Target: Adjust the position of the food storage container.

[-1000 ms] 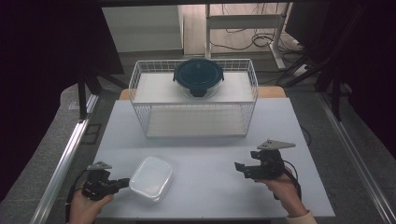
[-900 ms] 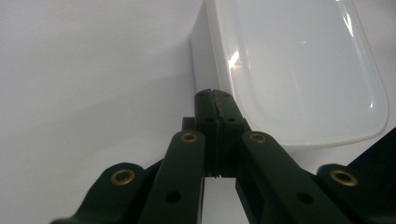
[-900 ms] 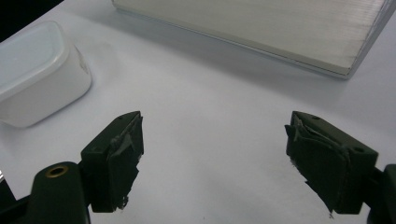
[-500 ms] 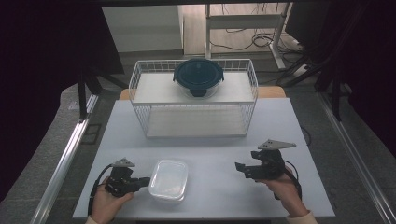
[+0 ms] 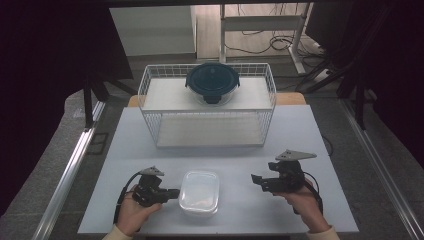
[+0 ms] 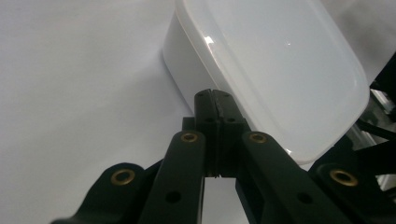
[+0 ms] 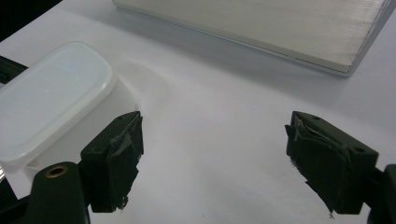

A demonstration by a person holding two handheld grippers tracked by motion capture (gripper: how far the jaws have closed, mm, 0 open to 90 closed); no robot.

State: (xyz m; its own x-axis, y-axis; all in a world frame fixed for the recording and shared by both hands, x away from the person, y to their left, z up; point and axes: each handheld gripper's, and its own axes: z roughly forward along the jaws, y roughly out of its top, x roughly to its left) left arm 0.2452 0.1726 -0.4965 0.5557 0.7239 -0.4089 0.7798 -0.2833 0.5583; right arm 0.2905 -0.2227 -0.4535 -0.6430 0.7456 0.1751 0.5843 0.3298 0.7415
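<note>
A white lidded plastic container lies on the white table near its front edge. My left gripper is just left of it, jaws shut with nothing between them. In the left gripper view its tips press against the container's side wall under the lid rim. My right gripper is held to the right of the container, a short gap away, and stands open. In the right gripper view the container lies beyond the left pad of that gripper, with bare table between the pads.
A white wire basket rack stands at the back middle of the table. A round bowl with a dark blue lid sits on its top shelf. The rack's pale base board lies ahead of the right gripper.
My left gripper has moved right along the table's front and the container has slid right ahead of it, turning as it went. The right gripper has stayed in place.
</note>
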